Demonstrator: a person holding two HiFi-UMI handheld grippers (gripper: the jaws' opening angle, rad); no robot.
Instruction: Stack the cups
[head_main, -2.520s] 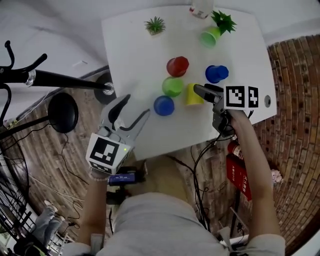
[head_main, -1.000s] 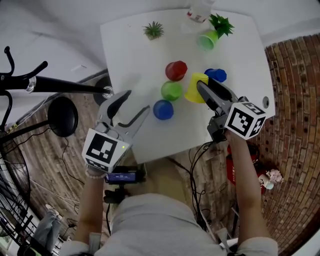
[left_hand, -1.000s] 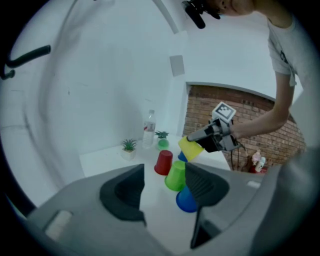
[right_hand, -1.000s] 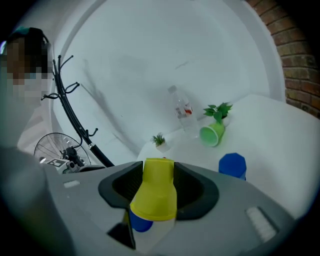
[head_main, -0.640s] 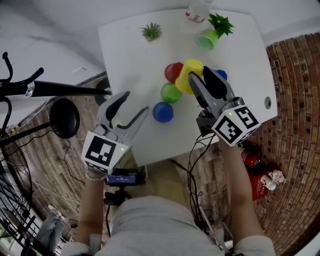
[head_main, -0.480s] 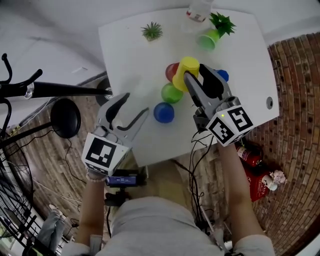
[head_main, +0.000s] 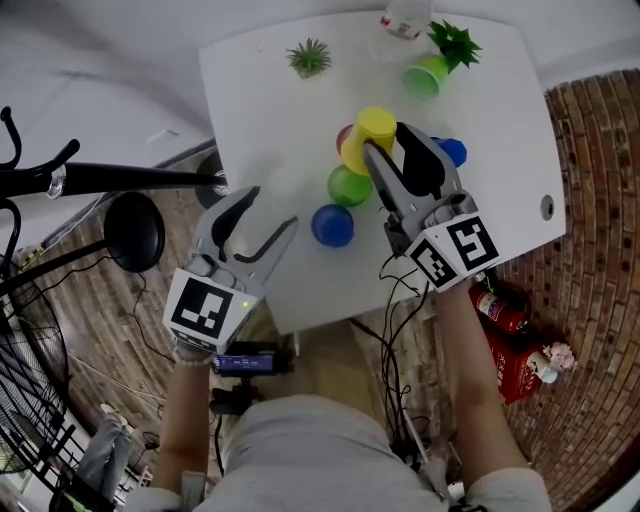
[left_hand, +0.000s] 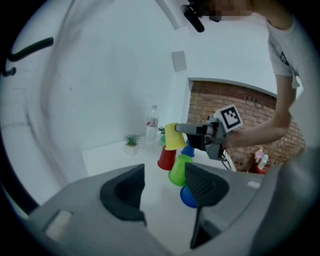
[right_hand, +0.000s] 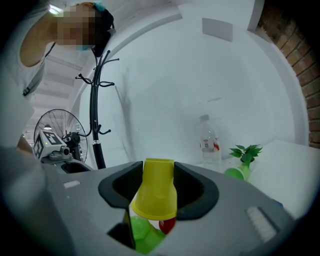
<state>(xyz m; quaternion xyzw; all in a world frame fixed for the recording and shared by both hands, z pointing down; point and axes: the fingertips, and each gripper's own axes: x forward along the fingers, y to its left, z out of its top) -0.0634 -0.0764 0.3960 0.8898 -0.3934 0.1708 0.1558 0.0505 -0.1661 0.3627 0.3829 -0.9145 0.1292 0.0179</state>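
Head view showed the right tongs (head_main: 383, 138), clamped on the yellow cup (head_main: 368, 135), had lifted it off the worktop (head_main: 280, 120) to above the red cup (head_main: 344, 136) near the middle, ready for stacking, while the left tongs (head_main: 272, 208) gaped empty.

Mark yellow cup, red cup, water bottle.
yellow cup (right_hand: 156, 192), right gripper view, side wall.
red cup (left_hand: 166, 159), left gripper view, side wall.
water bottle (right_hand: 208, 145), right gripper view, label.

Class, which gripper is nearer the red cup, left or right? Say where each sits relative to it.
Right. The right gripper, gripping the yellow cup, hangs just beside the red cup. The left gripper, open, hovers by the table's near-left edge, well apart.
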